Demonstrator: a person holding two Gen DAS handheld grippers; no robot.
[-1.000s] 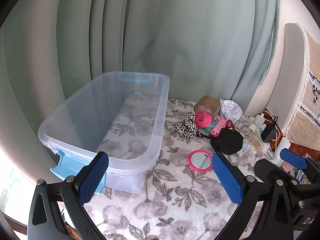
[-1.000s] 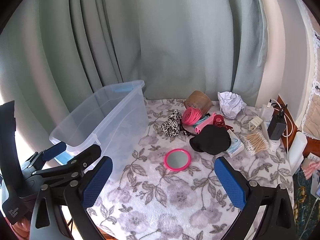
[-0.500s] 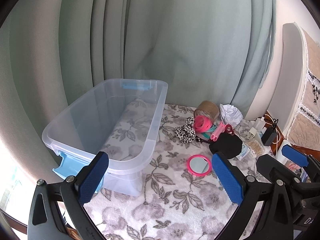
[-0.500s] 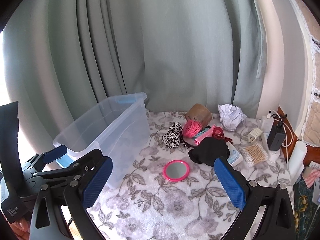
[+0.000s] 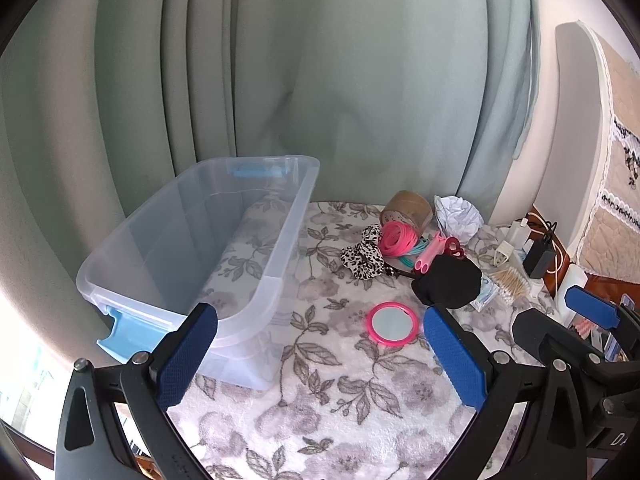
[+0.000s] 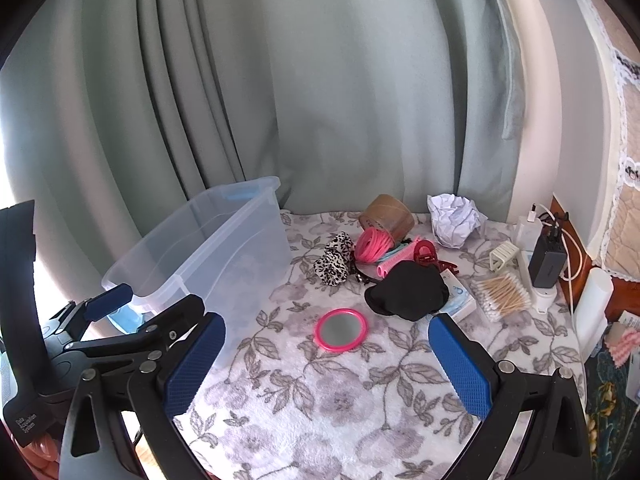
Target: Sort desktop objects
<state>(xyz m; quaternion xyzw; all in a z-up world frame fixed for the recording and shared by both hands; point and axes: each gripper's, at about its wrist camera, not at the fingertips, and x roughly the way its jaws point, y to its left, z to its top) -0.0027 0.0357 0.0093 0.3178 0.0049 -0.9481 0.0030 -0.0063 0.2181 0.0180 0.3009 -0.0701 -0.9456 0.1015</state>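
On floral fleece cloth [image 6: 320, 408]: round pink mirror [image 6: 342, 329]; clear bin [image 5: 192, 264] | tools agape

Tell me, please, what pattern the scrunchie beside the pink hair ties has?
The scrunchie has a black-and-white leopard print, clearest in the right wrist view.

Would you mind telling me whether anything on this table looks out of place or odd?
A crumpled ball of white paper sits at the back beside the tape roll, looking like rubbish among the hair accessories. Cotton swabs lie loose, fanned out. The bin is empty.
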